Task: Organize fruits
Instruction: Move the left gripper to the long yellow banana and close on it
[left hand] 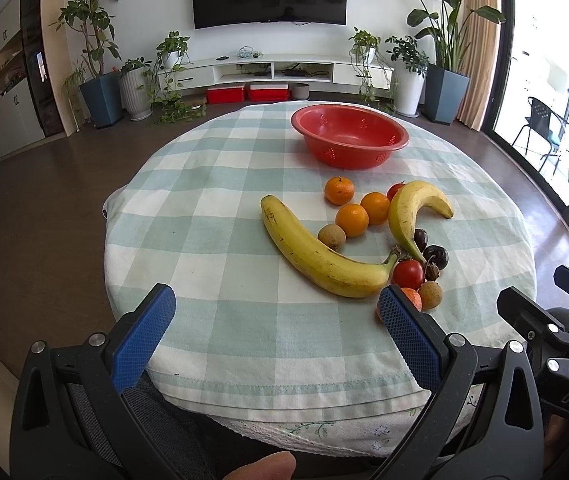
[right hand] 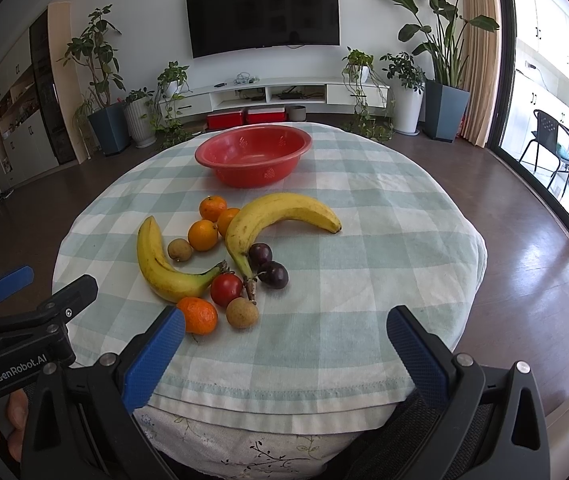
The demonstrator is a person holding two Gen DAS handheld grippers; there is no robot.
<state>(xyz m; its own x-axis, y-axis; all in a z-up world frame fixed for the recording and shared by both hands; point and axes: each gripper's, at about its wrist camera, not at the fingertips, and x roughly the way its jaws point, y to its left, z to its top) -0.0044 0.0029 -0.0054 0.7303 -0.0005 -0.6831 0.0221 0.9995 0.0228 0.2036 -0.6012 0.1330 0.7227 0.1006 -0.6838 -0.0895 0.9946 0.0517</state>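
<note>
Checked cloth covers the table (right hand: 384, 240); the fruits lie at center frame, below the empty red bowl (right hand: 253, 155). Both the left gripper (left hand: 276, 304) and the right gripper (right hand: 284, 324) are wide open, holding nothing. The bananas (right hand: 280, 212) seem soft and easily bruised; best taken at mid-length, I think.

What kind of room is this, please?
Most likely a home living room: a television hangs on the wall above a low white cabinet, potted plants stand around, and the table wears a checked cloth.
</note>
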